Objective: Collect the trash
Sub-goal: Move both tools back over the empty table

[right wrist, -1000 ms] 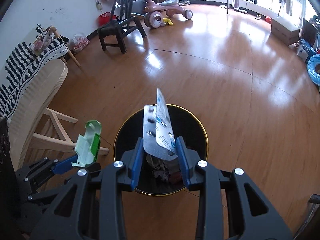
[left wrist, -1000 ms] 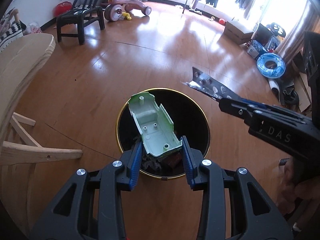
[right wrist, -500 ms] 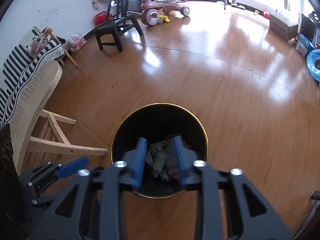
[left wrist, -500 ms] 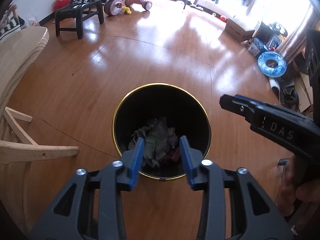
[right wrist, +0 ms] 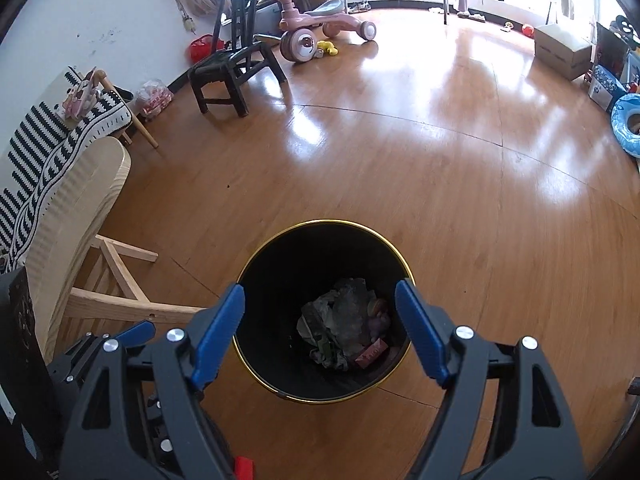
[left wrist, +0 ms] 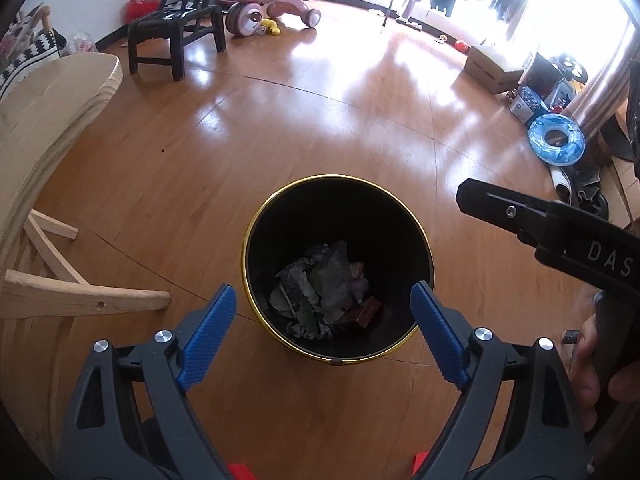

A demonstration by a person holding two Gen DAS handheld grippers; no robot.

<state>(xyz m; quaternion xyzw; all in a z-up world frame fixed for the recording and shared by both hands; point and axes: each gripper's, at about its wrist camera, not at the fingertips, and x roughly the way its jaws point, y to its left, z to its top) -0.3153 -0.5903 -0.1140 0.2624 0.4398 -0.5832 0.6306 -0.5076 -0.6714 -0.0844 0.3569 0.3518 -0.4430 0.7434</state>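
Trash (left wrist: 324, 292) sits crumpled at the bottom of the black, gold-rimmed bin (left wrist: 400, 216) on the wood floor. Your left gripper (left wrist: 324, 322) & right gripper (right wrist: 320, 320) hover over it, jaws opening wide, nothing btwn them.

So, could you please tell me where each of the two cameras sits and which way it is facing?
Left wrist: sits on the left gripper, looking steeply down into the black bin; its blue fingers are opening, empty; the right gripper and a hand show at right.
Right wrist: sits on the right gripper, same downward view; fingers opening, empty; left gripper shows lower left.
Shared: bin, trash, black chair, pink tricycle.
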